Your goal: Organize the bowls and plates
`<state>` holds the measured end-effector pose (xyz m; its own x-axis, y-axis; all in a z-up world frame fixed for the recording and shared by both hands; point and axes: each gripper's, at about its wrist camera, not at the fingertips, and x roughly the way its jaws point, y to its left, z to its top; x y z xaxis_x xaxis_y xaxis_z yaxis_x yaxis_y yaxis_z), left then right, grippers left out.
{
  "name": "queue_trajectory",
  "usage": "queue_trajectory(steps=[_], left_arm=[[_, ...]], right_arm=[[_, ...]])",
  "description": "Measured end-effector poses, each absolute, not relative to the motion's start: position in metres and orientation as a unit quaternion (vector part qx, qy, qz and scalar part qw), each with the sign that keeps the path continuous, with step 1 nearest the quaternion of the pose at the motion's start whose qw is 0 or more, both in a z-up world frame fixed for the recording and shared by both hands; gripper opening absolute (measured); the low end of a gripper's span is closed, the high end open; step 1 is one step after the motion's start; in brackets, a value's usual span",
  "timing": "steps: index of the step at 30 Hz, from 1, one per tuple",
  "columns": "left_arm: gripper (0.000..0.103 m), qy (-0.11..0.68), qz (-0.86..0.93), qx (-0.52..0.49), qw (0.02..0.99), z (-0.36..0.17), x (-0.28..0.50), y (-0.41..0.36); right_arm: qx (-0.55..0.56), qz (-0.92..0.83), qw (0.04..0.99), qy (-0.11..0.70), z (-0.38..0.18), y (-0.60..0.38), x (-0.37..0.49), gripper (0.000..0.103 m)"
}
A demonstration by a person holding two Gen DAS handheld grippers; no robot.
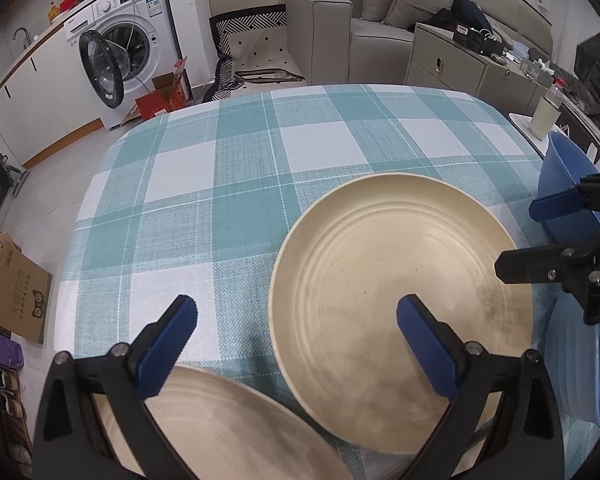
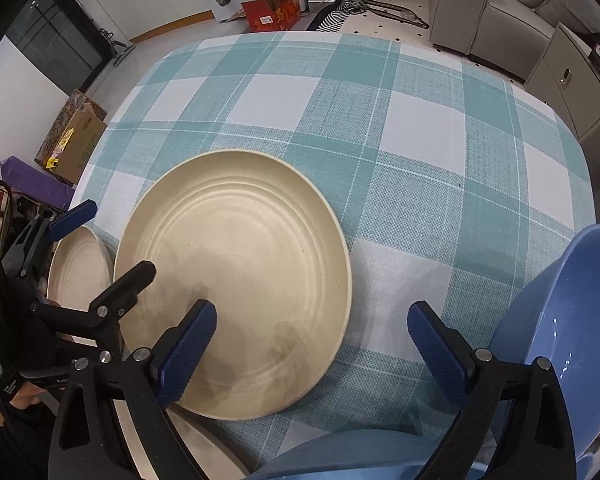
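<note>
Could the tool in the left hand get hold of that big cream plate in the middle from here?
Probably yes. The left tool is open over the big cream plate's near-left rim, nothing between them; the right tool hovers alongside.

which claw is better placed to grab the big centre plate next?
Probably the left claw: open, it straddles the big plate's left rim. The right claw, also open, straddles its right rim but is crowded by the blue bowl.
</note>
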<state>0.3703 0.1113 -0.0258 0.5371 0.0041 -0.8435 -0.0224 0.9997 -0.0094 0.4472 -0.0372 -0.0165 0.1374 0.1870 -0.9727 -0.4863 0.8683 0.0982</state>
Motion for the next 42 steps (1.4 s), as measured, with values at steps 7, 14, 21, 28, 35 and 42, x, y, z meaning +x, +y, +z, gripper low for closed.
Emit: queue_trajectory(steps=[7, 14, 21, 28, 35, 42], left_arm=[[0.087, 0.487, -0.004, -0.008, 0.873, -0.031, 0.371, 0.111], [0.062, 0.500, -0.017, -0.012, 0.866, -0.036, 0.370, 0.110], [0.052, 0.508, -0.024, -0.014, 0.861, -0.040, 0.370, 0.109], [0.043, 0.513, -0.021, -0.017, 0.858, -0.042, 0.369, 0.112], [0.034, 0.513, -0.014, -0.029, 0.858, -0.041, 0.369, 0.117], [0.032, 0.514, -0.012, -0.030, 0.857, -0.040, 0.370, 0.115]], right_arm=[[-0.117, 0.241, 0.728, 0.630, -0.025, -0.028, 0.447, 0.079], [-0.114, 0.242, 0.722, 0.638, -0.032, -0.026, 0.448, 0.071], [-0.124, 0.235, 0.715, 0.647, -0.039, -0.026, 0.447, 0.063], [-0.140, 0.229, 0.708, 0.653, -0.048, -0.022, 0.446, 0.055], [-0.143, 0.224, 0.710, 0.652, -0.050, -0.021, 0.448, 0.047], [-0.143, 0.211, 0.721, 0.644, -0.049, -0.028, 0.451, 0.034]])
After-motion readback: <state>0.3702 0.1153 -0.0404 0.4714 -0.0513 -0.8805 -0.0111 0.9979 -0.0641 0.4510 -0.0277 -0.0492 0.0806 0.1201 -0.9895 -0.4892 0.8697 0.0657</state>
